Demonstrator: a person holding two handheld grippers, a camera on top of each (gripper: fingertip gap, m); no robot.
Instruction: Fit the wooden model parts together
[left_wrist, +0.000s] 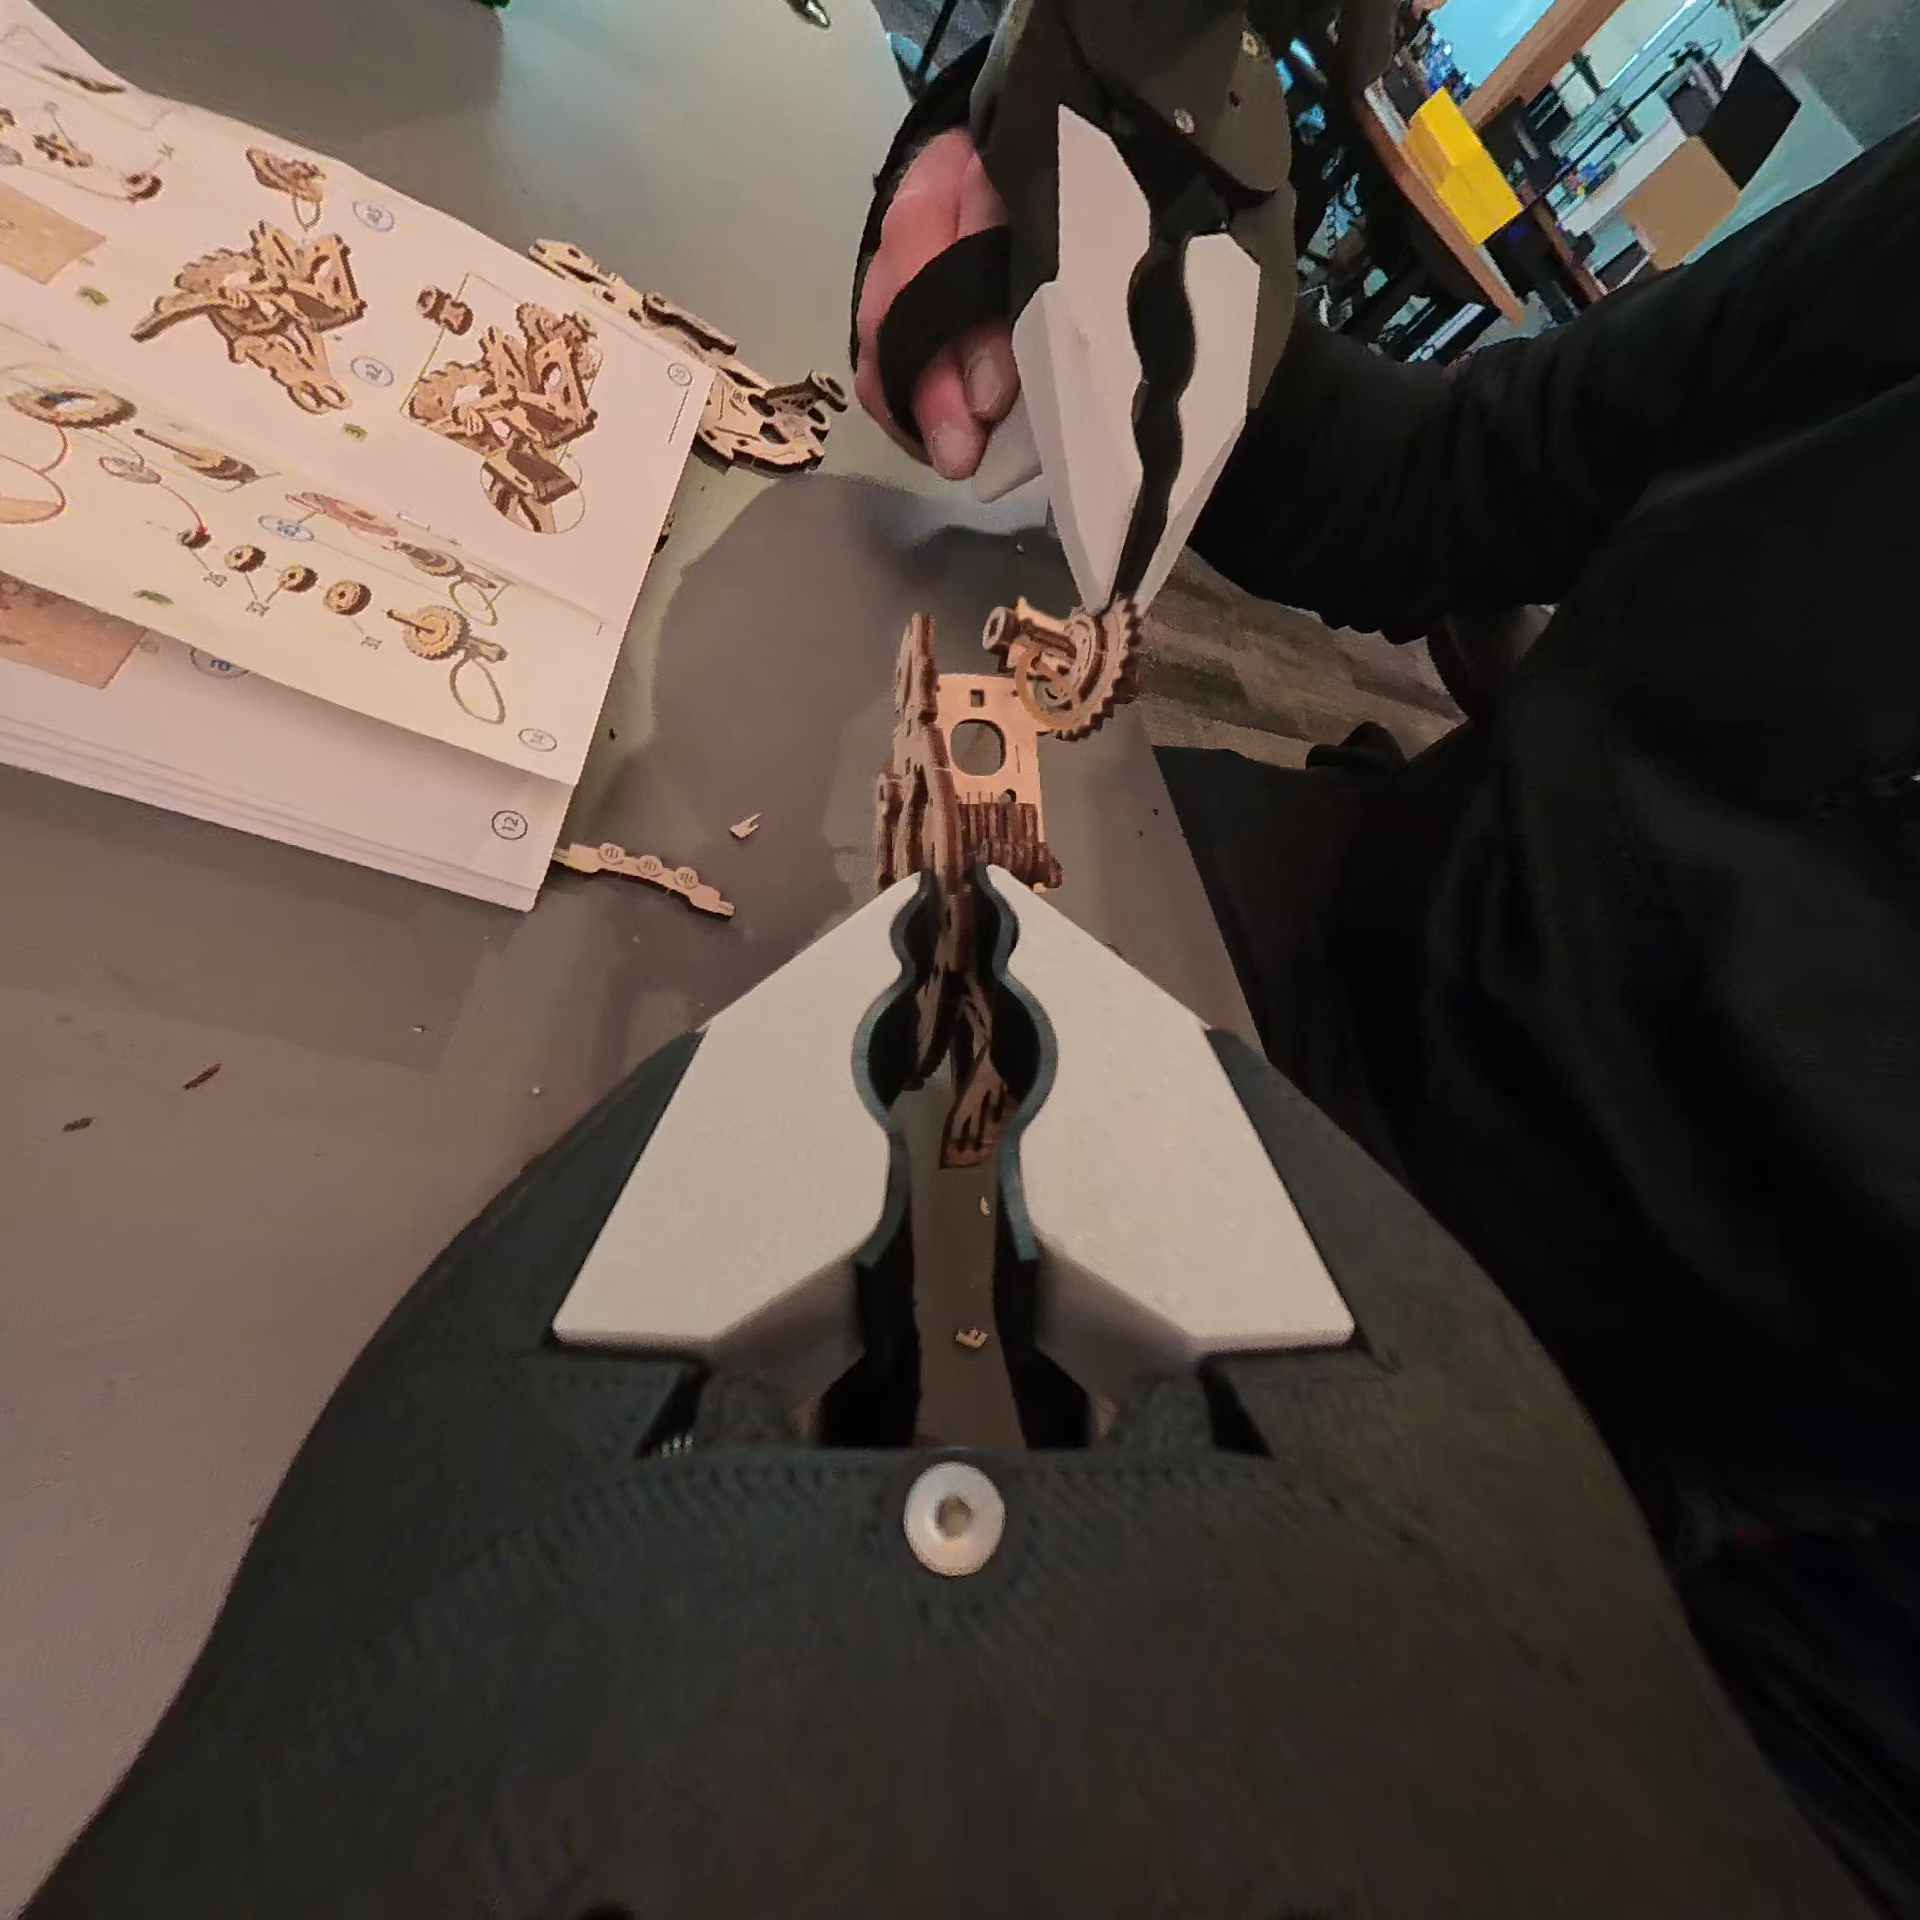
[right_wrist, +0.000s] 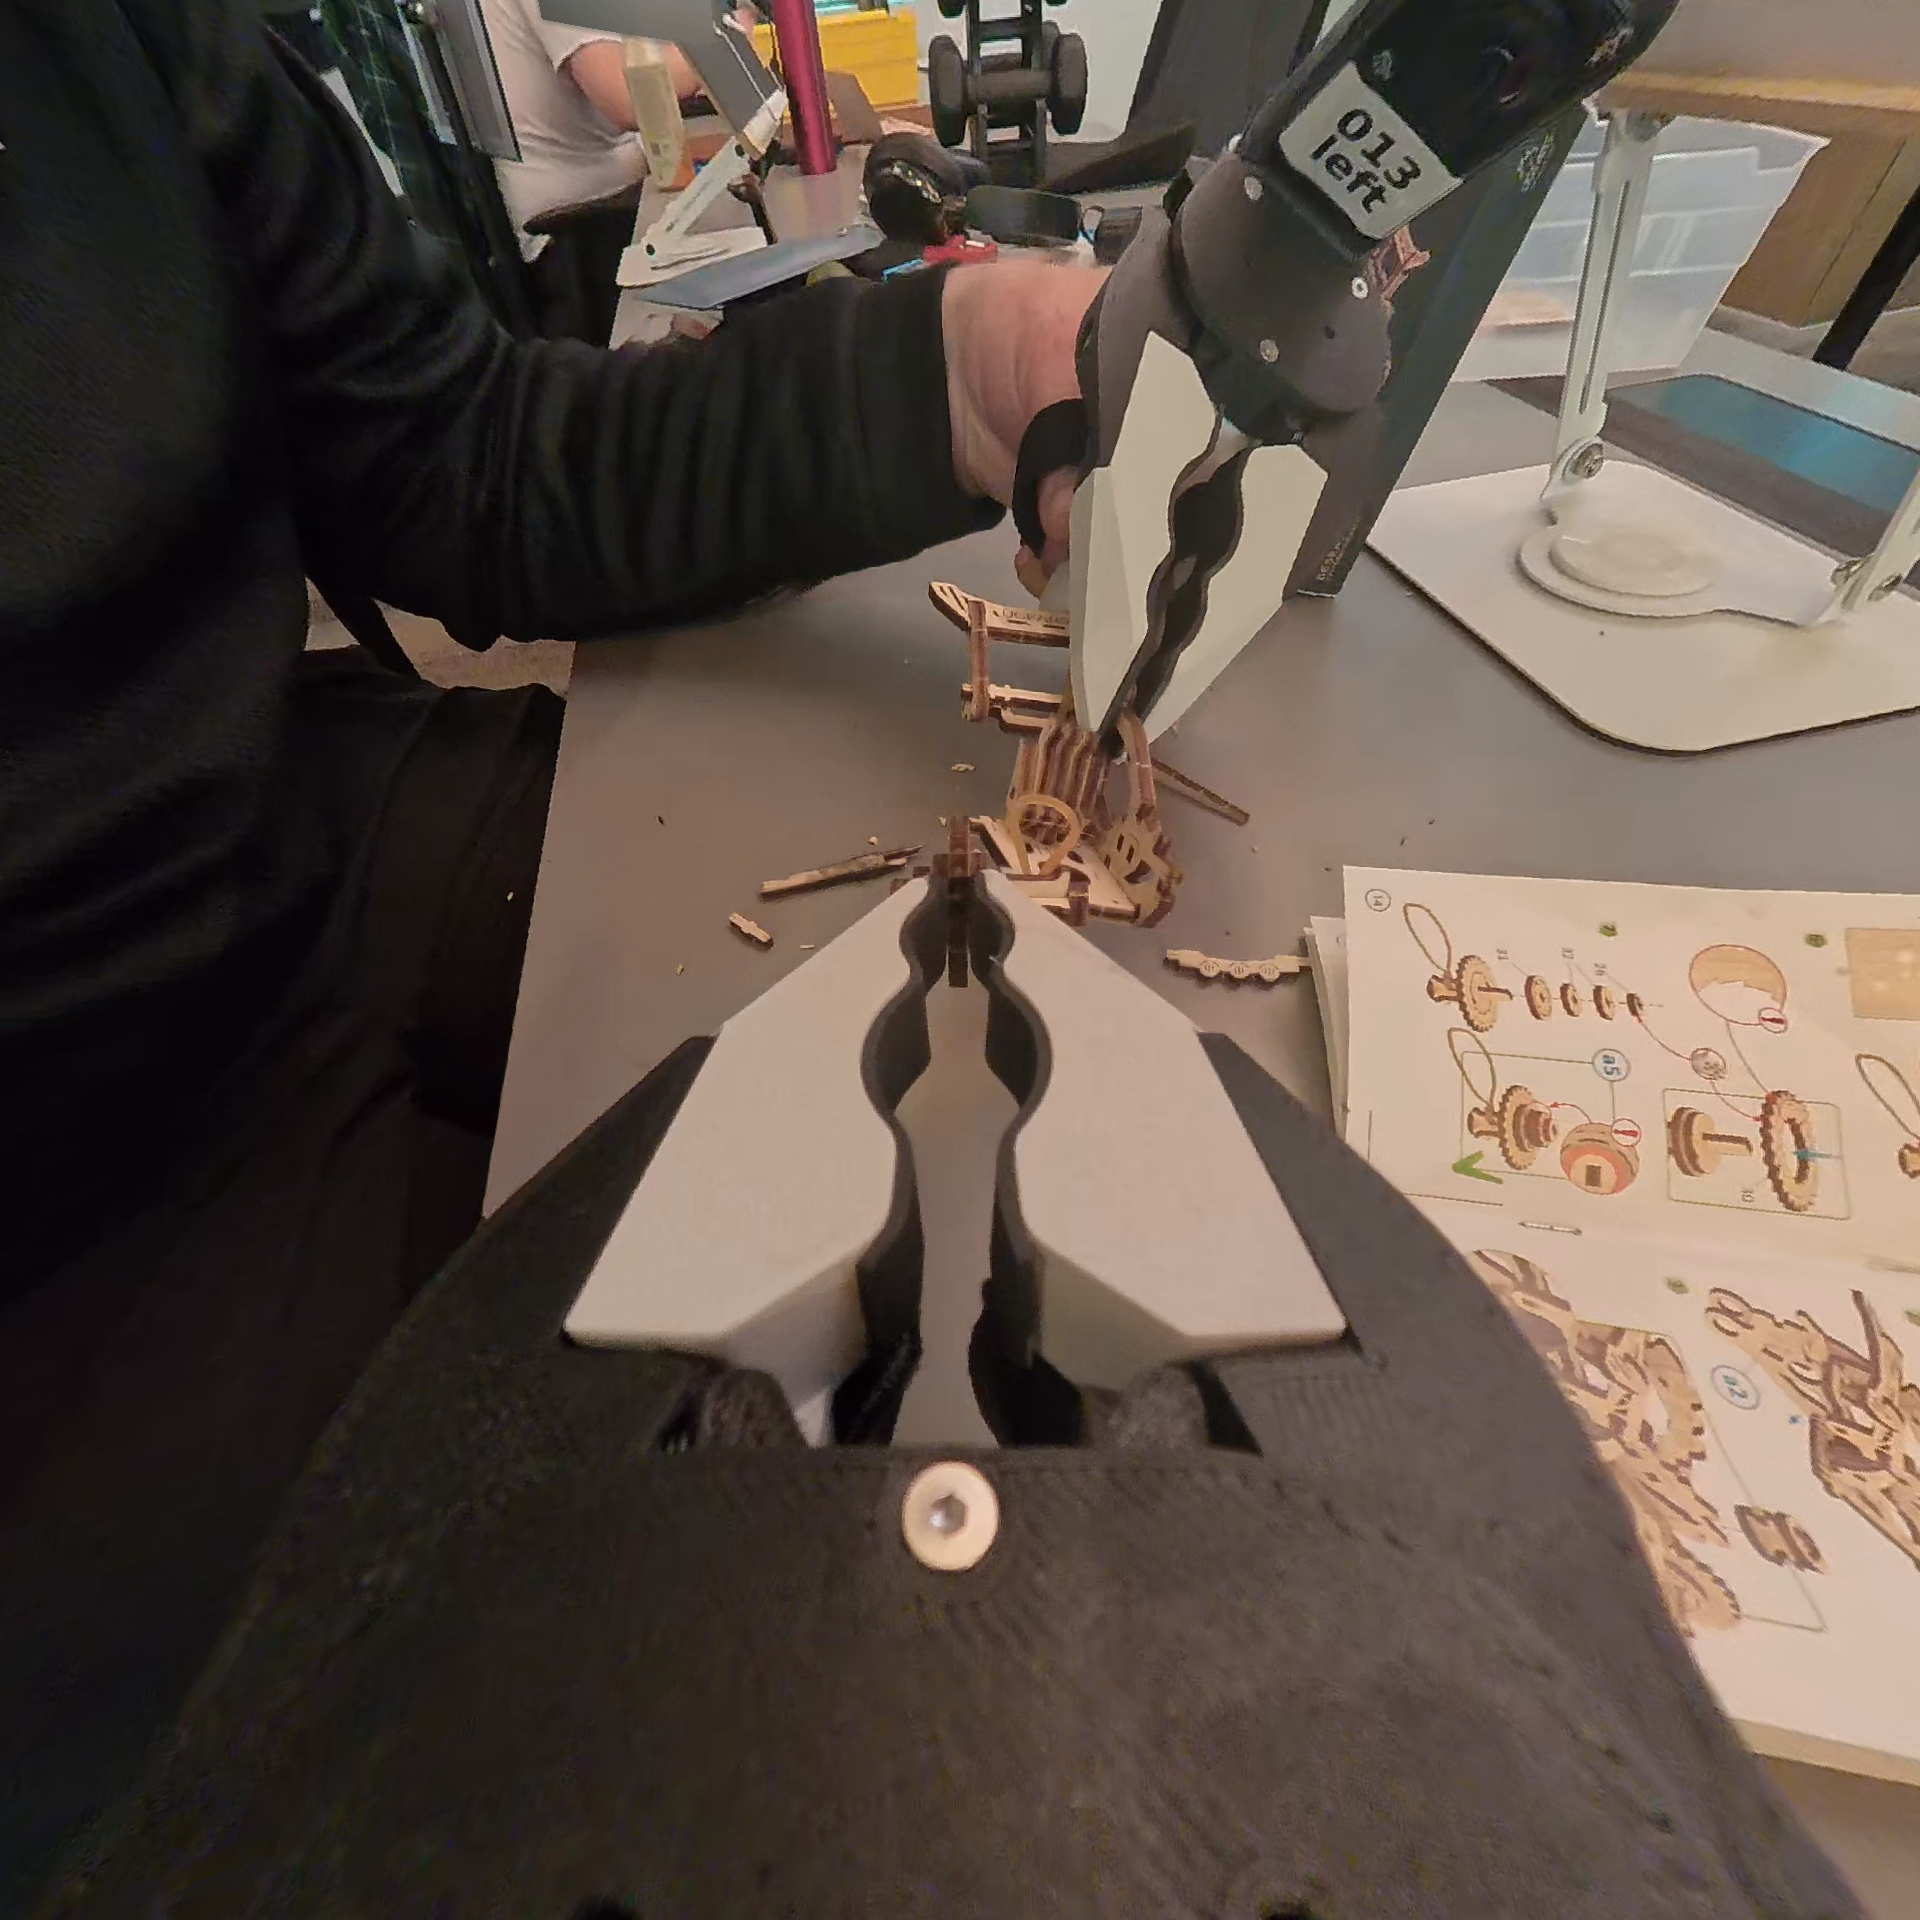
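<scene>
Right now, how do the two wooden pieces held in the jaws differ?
The gear piece in the right gripper is small, a toothed wheel on a short shaft; the frame in the left gripper is bigger, with flat plates and ribs. The gear piece is pinched only at its rim; the frame reaches deep between the left jaws. Both are pale laser-cut wood, and each is clamped by shut jaws.

Printed step numbers in small circles mark the open instruction booklet (left_wrist: 312, 436). A white label with dark characters sits on the left gripper (right_wrist: 1127, 727); a dark box (right_wrist: 1351, 520) carries small print.
</scene>
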